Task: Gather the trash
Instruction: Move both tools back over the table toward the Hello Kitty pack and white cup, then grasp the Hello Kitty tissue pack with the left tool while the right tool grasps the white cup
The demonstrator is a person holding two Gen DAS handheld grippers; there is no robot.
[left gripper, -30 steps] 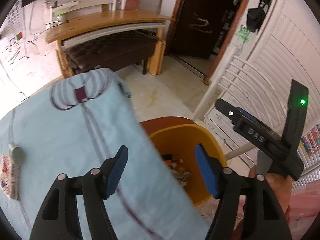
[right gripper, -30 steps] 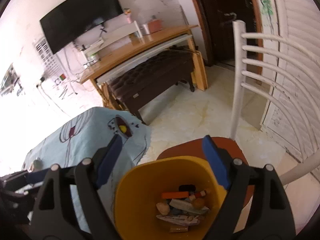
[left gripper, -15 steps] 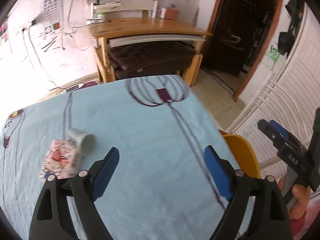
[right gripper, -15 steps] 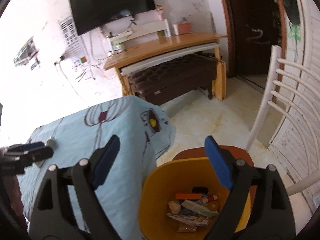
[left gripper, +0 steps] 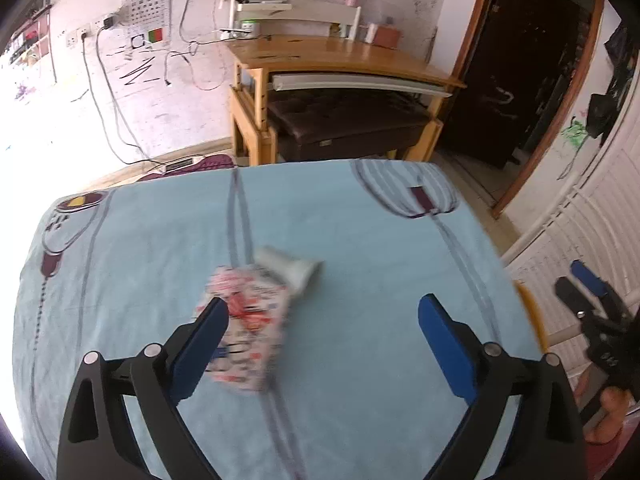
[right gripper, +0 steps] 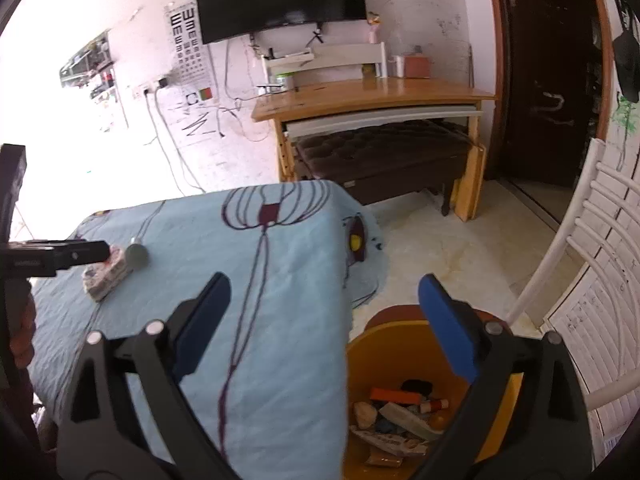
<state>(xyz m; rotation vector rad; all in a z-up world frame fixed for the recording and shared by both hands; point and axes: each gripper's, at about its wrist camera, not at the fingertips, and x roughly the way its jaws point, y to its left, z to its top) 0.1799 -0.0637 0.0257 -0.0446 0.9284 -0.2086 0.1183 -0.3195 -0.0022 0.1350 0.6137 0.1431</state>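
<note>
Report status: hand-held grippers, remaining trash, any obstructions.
Left hand-held gripper and right hand-held gripper both opening, empty. Printed wrapper and grey cup on blue tablecloth. Yellow bin part-filled. Nothing blocking.

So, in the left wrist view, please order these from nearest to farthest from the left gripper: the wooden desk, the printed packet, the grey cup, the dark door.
1. Printed packet: on the blue tablecloth, beside the left gripper's left-hand jaw.
2. Grey cup: lying just behind the packet, touching it.
3. Wooden desk: past the table's far edge, by the wall.
4. Dark door: far right, behind the desk's end.
</note>
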